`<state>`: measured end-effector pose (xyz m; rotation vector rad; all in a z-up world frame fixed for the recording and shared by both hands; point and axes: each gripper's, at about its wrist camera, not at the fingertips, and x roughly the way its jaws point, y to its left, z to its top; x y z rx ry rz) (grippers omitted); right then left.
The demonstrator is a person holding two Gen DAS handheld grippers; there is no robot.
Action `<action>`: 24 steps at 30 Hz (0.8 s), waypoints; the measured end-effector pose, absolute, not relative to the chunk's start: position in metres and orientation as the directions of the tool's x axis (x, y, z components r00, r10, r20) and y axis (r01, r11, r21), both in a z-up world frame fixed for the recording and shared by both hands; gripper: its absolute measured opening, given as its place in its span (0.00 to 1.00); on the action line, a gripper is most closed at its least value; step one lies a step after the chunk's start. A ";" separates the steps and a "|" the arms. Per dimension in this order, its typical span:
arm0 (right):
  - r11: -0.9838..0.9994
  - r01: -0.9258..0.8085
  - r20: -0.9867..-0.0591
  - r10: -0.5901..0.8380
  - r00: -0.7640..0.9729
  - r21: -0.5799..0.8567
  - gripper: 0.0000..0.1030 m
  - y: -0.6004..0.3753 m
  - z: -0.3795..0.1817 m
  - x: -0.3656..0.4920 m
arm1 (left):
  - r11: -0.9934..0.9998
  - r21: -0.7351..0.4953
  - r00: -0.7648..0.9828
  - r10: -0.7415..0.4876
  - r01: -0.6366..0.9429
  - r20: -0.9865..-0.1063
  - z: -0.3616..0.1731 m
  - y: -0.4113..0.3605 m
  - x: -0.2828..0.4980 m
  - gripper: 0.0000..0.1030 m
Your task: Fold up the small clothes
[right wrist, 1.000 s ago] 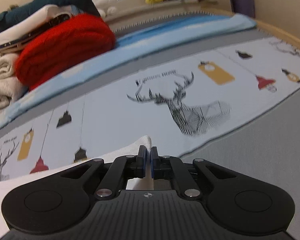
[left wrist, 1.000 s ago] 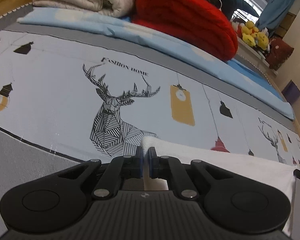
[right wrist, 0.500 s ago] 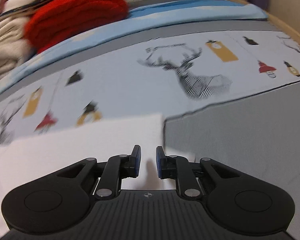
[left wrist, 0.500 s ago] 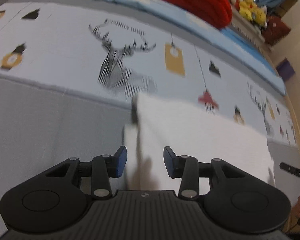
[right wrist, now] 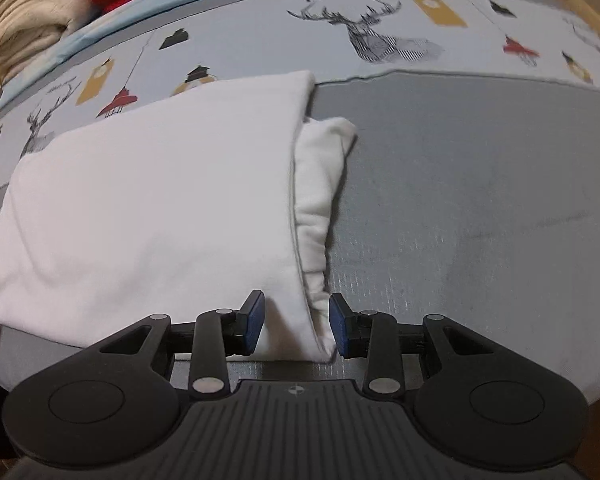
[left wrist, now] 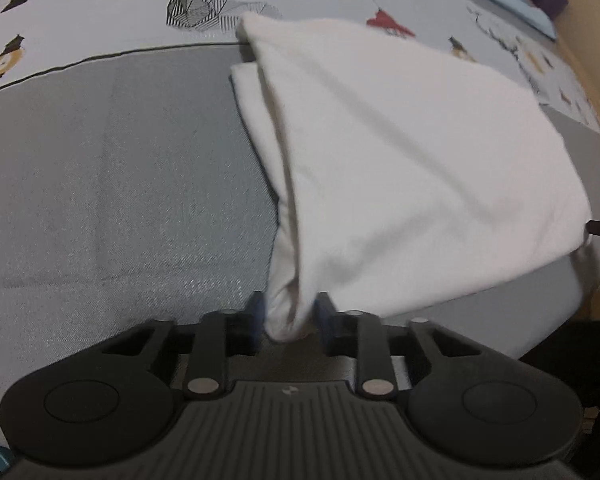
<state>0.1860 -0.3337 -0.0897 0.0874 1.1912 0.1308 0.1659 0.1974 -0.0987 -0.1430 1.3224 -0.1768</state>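
The left tool point(left wrist: 288, 322) stands wide apart, its blue pads either side of the near corner of a folded white garment point(left wrist: 400, 168) without clamping it. The right tool point(right wrist: 298, 326) is likewise spread, the garment's point(right wrist: 152, 208) opposite near corner lying between its pads. From both tools the cloth stretches forward over the grey bed cover point(right wrist: 480, 184) toward the deer-printed sheet point(right wrist: 260, 44)

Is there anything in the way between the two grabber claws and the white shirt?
No, nothing visible is in the way. A corner of the white shirt already sits between the open jaws of the left gripper, and its other near corner sits between the open jaws of the right gripper. Only the gray bed cover lies underneath.
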 end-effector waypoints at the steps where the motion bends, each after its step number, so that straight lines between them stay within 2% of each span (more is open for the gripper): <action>1: 0.990 -0.061 -0.925 0.141 0.353 0.127 0.36 -0.332 -0.093 0.185 | 0.976 -0.212 0.239 -0.216 0.045 -0.947 -0.098 0.199 0.165 0.12; 2: 0.990 -0.074 -0.927 0.136 0.348 0.117 0.36 -0.330 -0.094 0.184 | 0.972 -0.231 0.245 -0.235 0.046 -0.941 -0.097 0.200 0.164 0.06; 4: 0.988 -0.111 -0.930 0.140 0.341 0.108 0.34 -0.325 -0.096 0.181 | 0.971 -0.232 0.275 -0.238 0.054 -0.931 -0.091 0.200 0.160 0.06; 6: 0.986 -0.138 -0.928 0.141 0.345 0.098 0.03 -0.322 -0.096 0.180 | 0.966 -0.256 0.304 -0.258 0.047 -0.917 -0.083 0.204 0.153 0.06; 8: 0.981 -0.122 -0.903 0.187 0.386 0.152 0.02 -0.329 -0.086 0.180 | 0.959 -0.280 0.308 -0.278 0.039 -0.910 -0.081 0.209 0.149 0.05; 11: 0.969 -0.006 -0.872 0.224 0.436 0.246 0.02 -0.358 -0.076 0.180 | 0.971 -0.235 0.223 -0.241 0.051 -0.945 -0.096 0.206 0.144 0.05; 13: 0.976 0.069 -0.917 0.168 0.361 0.206 0.02 -0.368 -0.091 0.182 | 0.968 -0.240 0.186 -0.249 0.069 -0.950 -0.101 0.203 0.146 0.06; 17: 0.990 0.023 -0.938 0.125 0.324 0.140 0.03 -0.359 -0.098 0.182 | 0.954 -0.298 0.217 -0.297 0.030 -0.930 -0.090 0.211 0.156 0.08; 19: 0.993 0.043 -0.937 0.091 0.337 0.112 0.03 -0.361 -0.095 0.183 | 0.941 -0.338 0.271 -0.324 -0.003 -0.906 -0.082 0.221 0.160 0.14; 20: 0.993 0.062 -0.933 0.075 0.353 0.104 0.06 -0.362 -0.093 0.183 | 0.935 -0.354 0.288 -0.333 -0.021 -0.898 -0.080 0.225 0.162 0.17; 22: 0.985 0.098 -0.916 0.091 0.392 0.139 0.13 -0.370 -0.086 0.185 | 0.922 -0.382 0.317 -0.345 -0.062 -0.883 -0.077 0.231 0.168 0.30; 24: 0.978 0.105 -0.899 0.121 0.422 0.180 0.26 -0.372 -0.082 0.184 | 0.913 -0.398 0.329 -0.352 -0.083 -0.876 -0.078 0.234 0.177 0.32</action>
